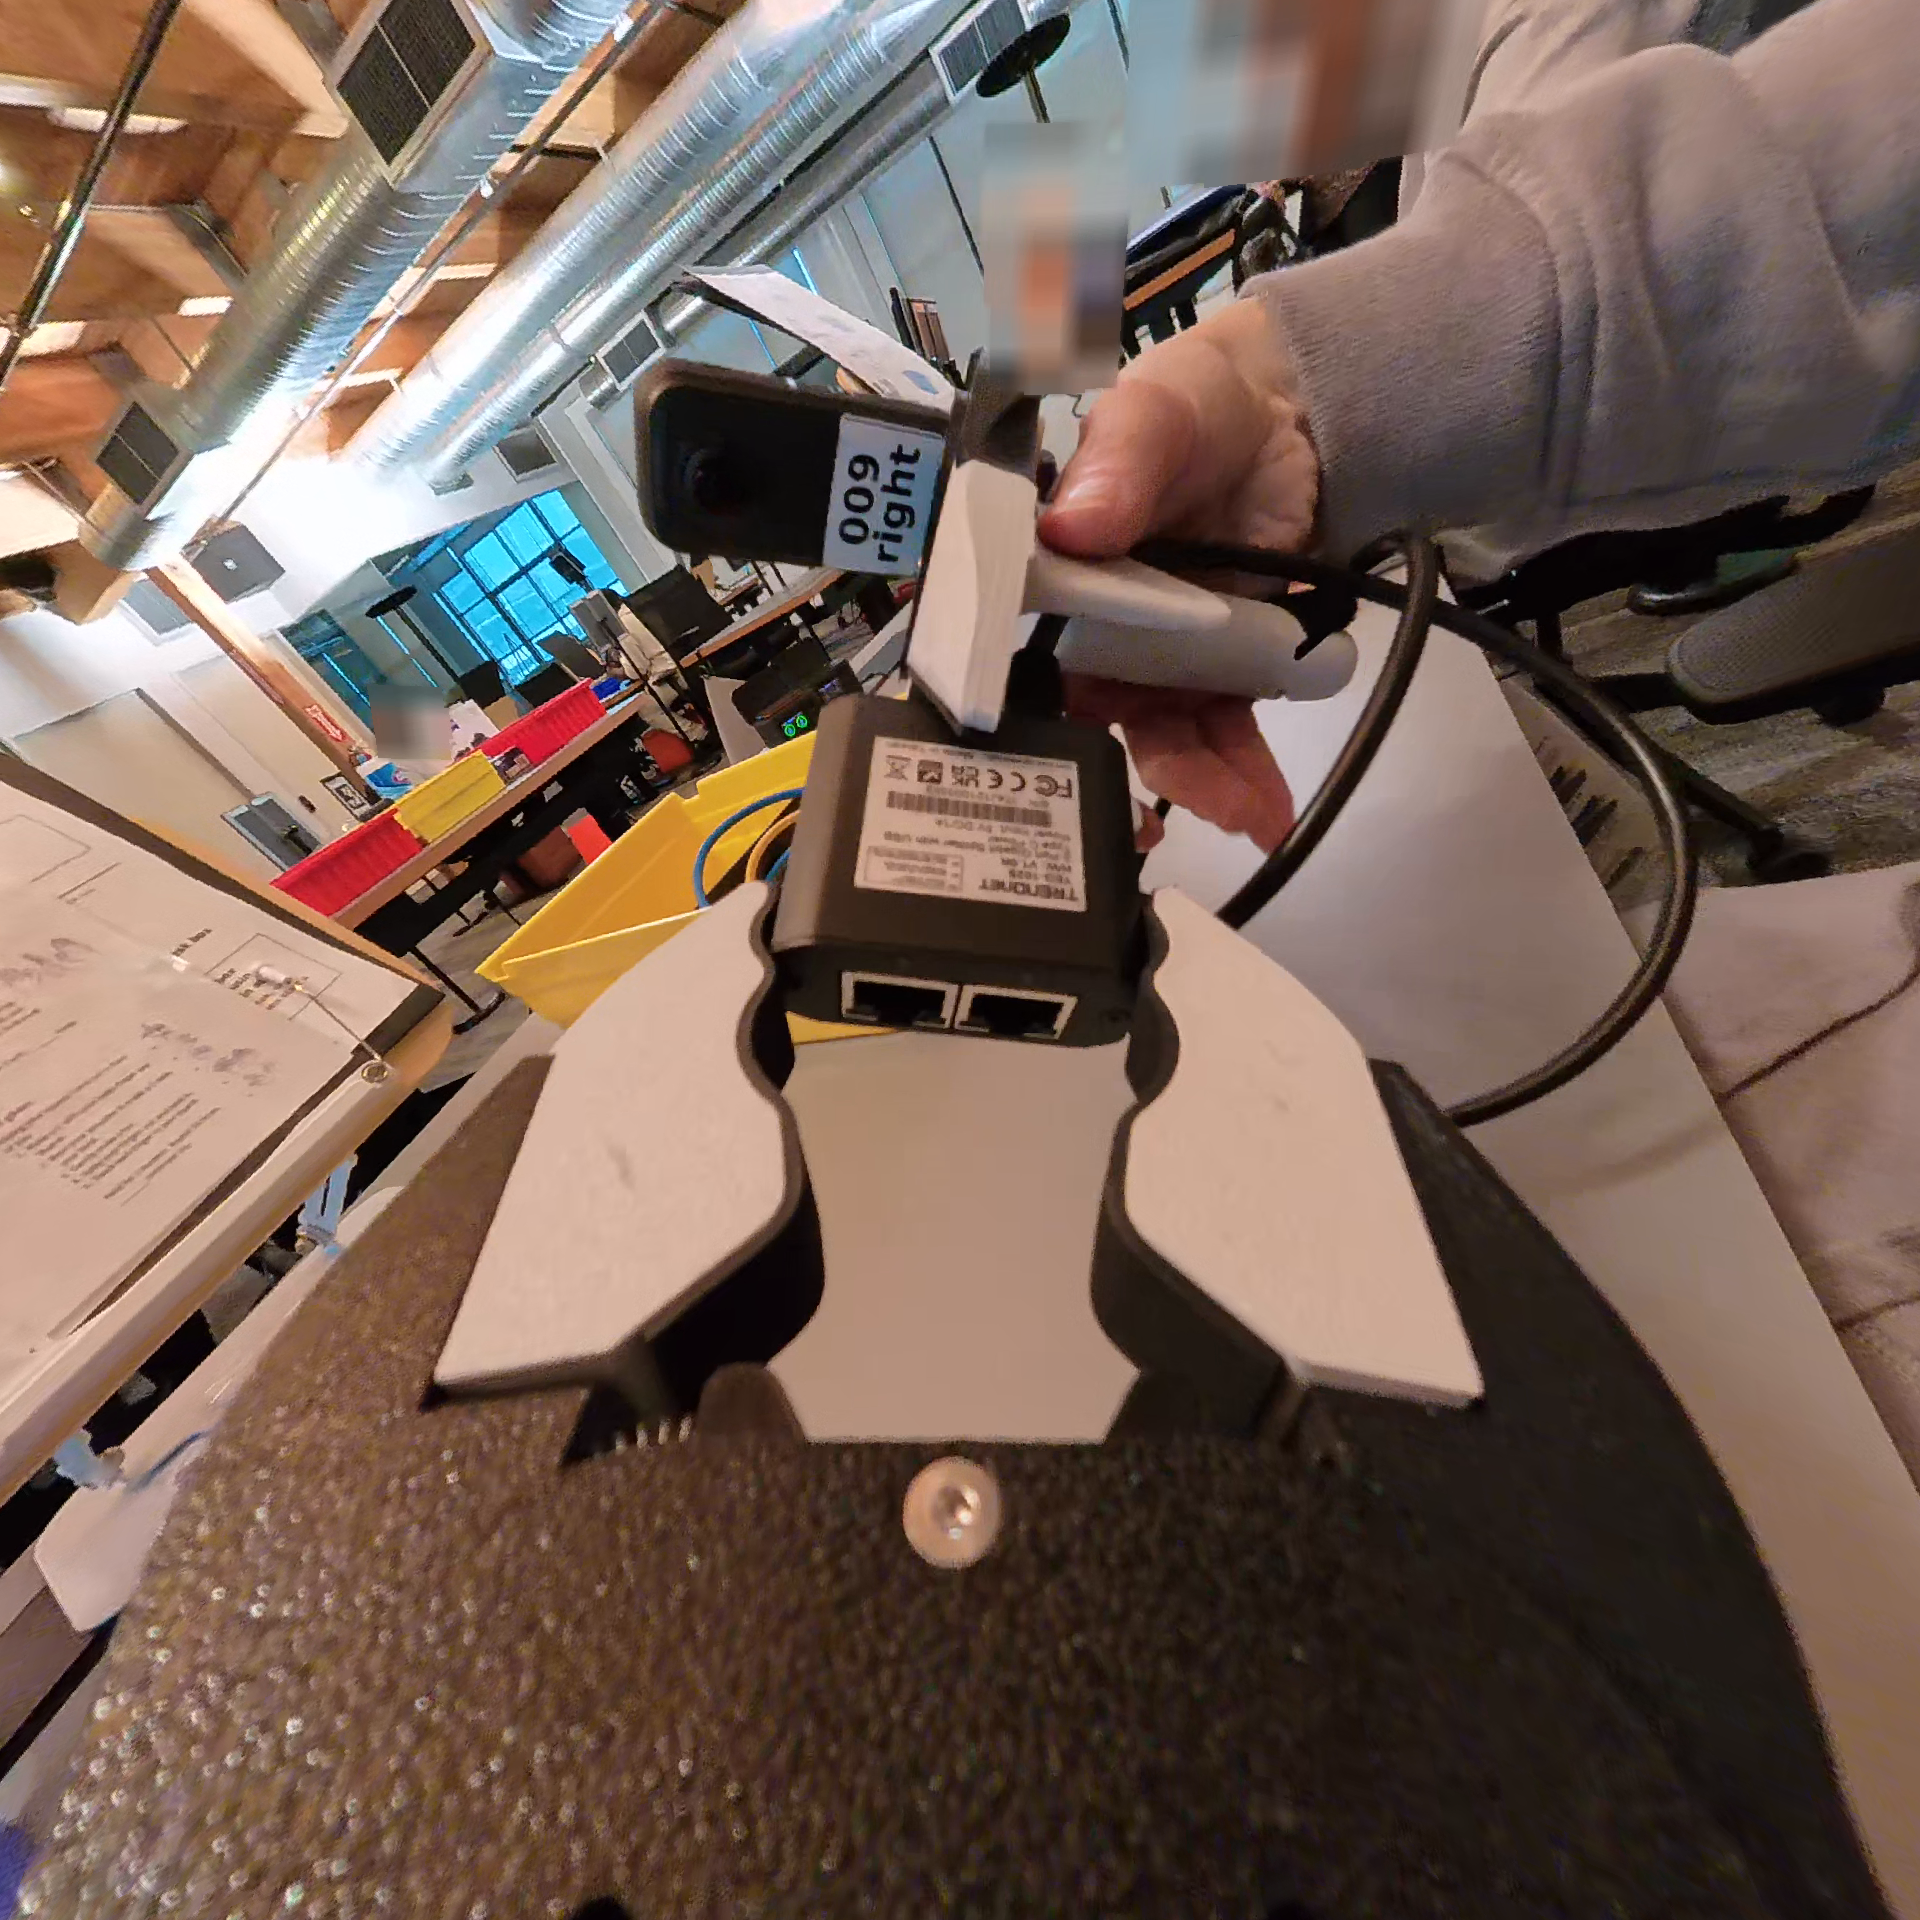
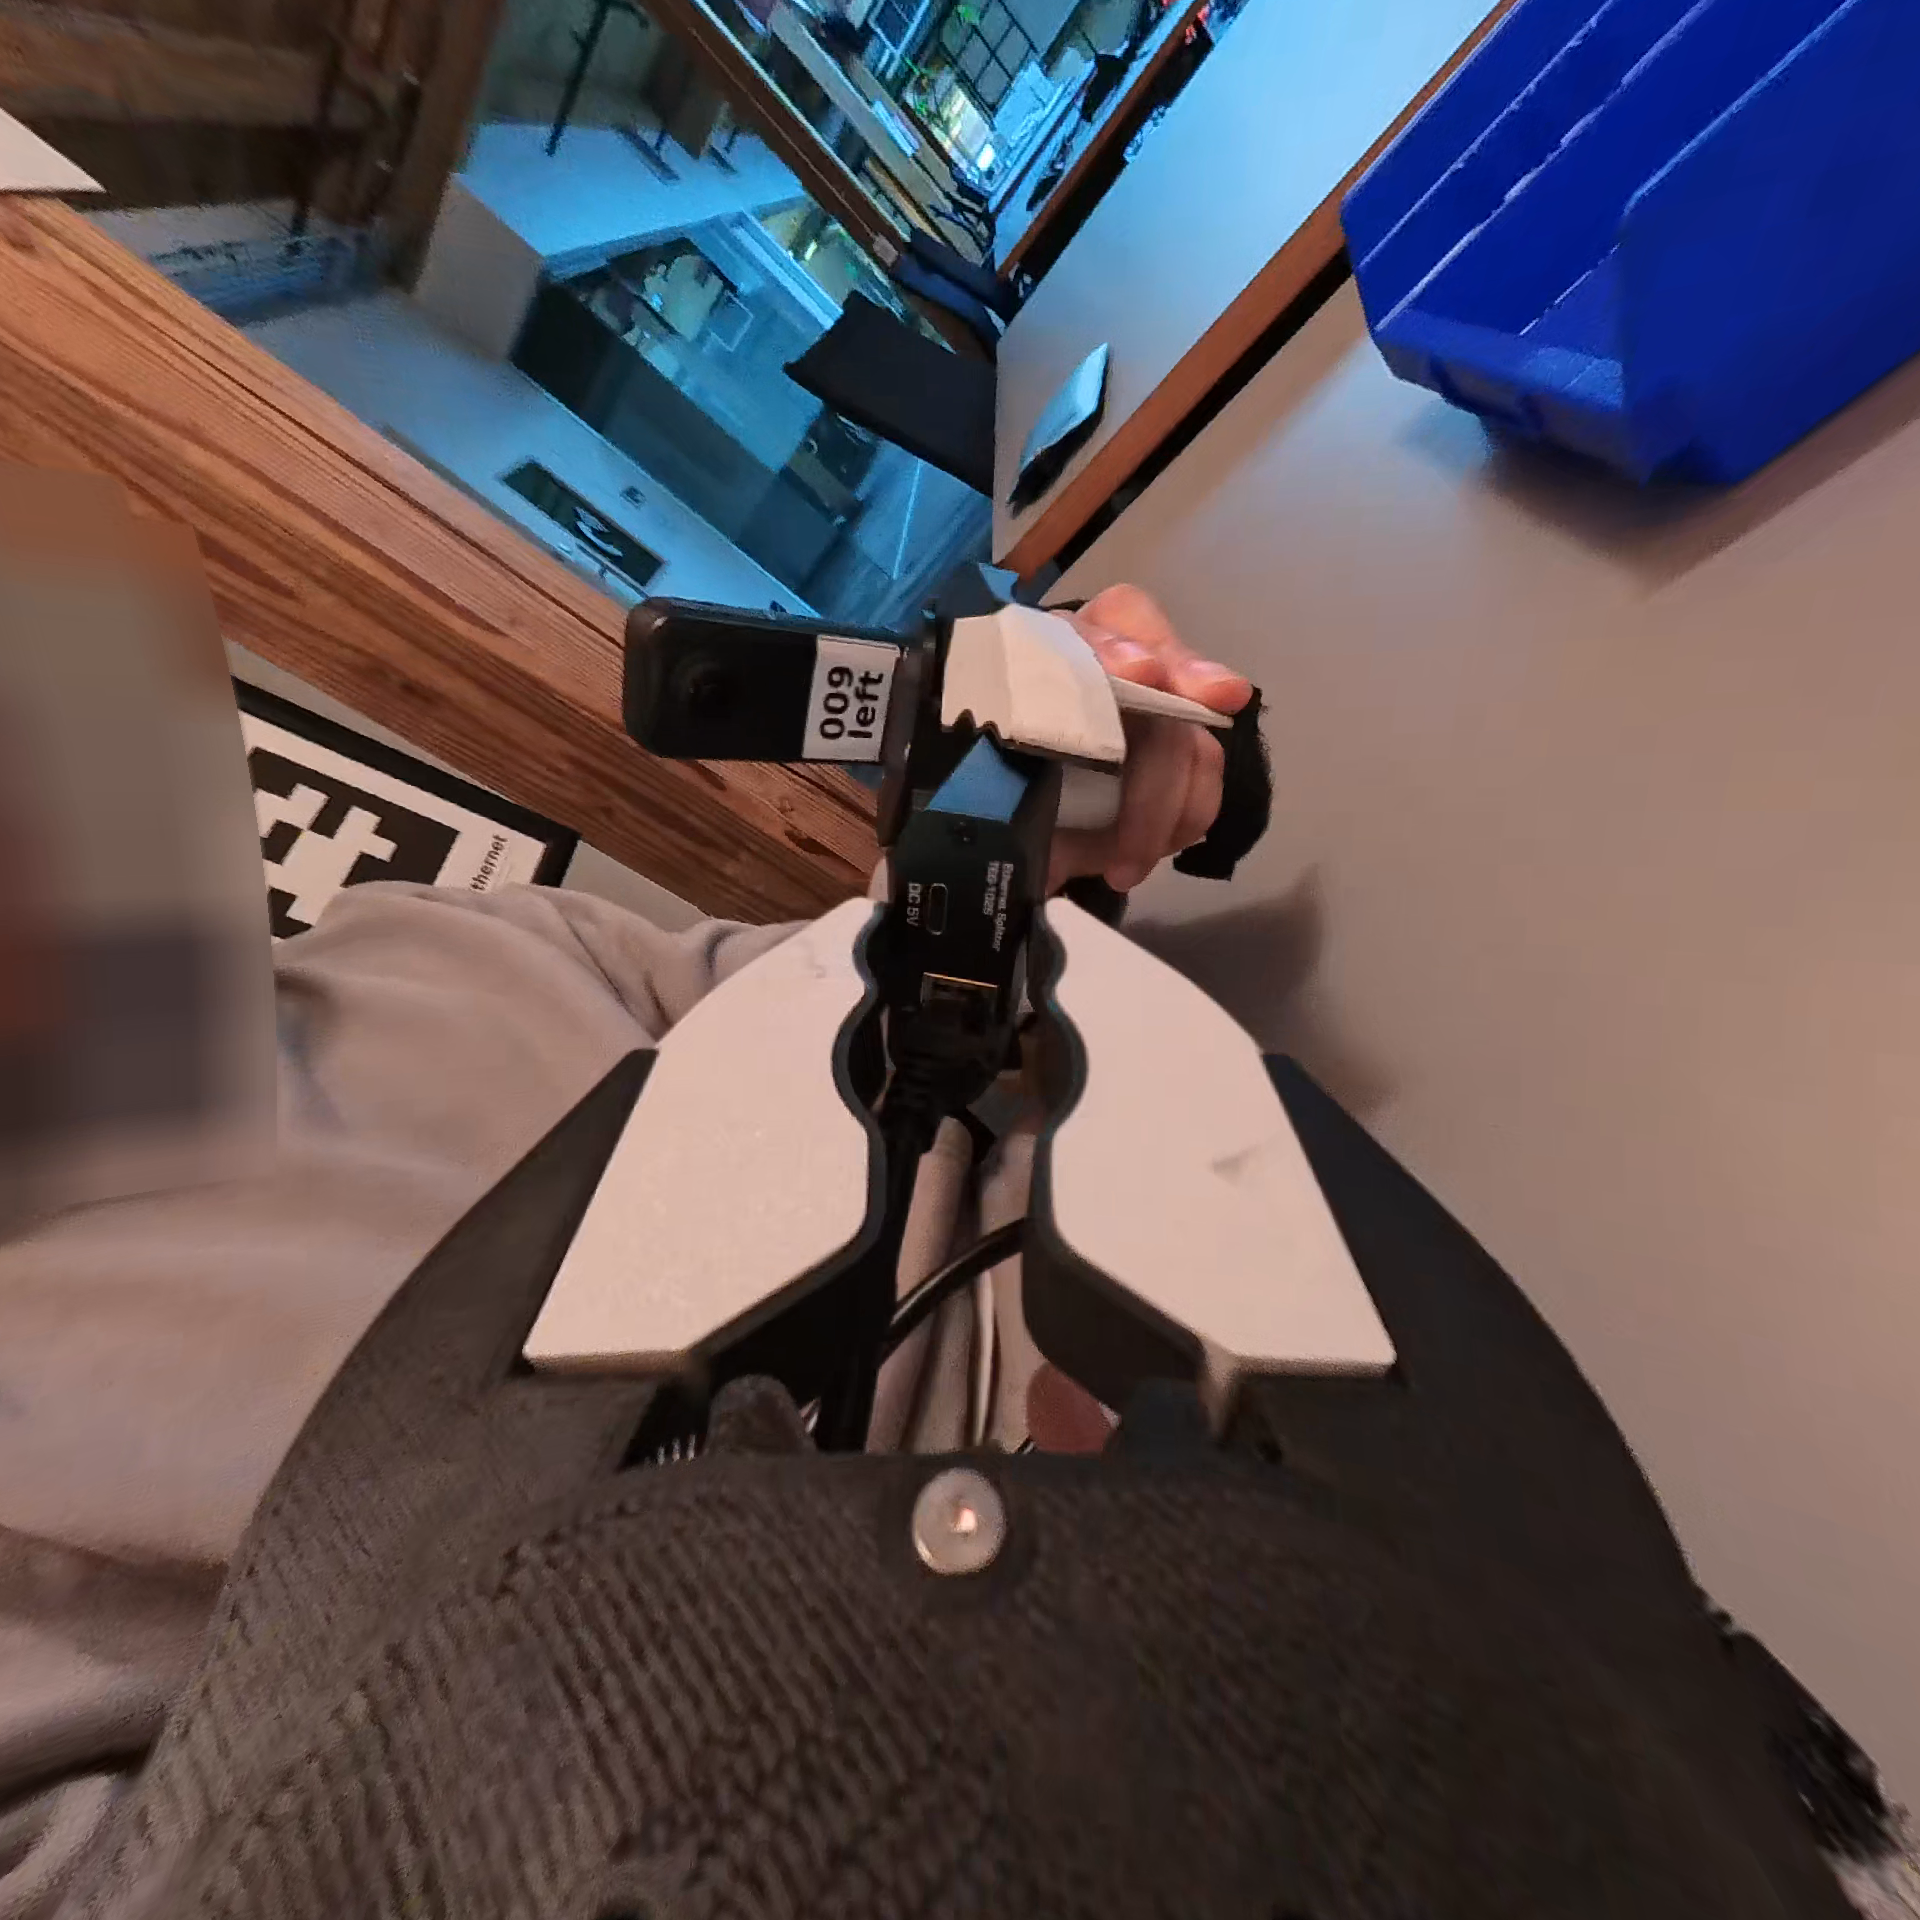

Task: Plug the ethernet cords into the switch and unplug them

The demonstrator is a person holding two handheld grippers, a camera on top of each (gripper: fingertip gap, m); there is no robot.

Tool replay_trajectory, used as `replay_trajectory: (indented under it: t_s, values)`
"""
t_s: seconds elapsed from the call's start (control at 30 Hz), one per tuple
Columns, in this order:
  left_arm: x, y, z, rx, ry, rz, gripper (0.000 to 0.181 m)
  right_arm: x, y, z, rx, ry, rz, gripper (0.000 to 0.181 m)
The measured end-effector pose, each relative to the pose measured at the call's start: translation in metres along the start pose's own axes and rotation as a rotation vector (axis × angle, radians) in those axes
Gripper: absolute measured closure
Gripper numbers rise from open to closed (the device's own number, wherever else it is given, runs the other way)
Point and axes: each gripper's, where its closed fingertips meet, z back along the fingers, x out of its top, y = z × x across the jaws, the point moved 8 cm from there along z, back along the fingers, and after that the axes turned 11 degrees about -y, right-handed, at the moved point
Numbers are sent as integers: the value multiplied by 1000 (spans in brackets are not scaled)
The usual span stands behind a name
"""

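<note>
The switch (image 1: 951, 904) is held in mid-air, clamped between the fingers of the left gripper (image 1: 951, 997), its two empty ports facing that gripper's camera. At the switch's far end, the right gripper (image 2: 951, 997) is closed on the plug of a black cord (image 2: 914, 1091) seated there. For a clean unplug, the latch should be pressed and the plug drawn straight out along the port axis while the switch is braced.

bright daylight, left view | bluish cast, right view | fisheye edges | slight blur
</note>
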Motion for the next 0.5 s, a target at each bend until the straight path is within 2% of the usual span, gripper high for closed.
replay_trajectory:
  t_s: [0.1, 0.27, 0.5]
  values:
    - [-1, -1, -1, -3, 15, -10, 119, 0, -1, 1, -13, 35, 23, 158]
    - [9, 0, 3, 3, -93, 29, 118, -2, -1, -2, 76, -18, -74, 158]
    - [8, 0, 3, 2, -55, 27, 112, -4, -3, -7, 70, 0, -79, 158]
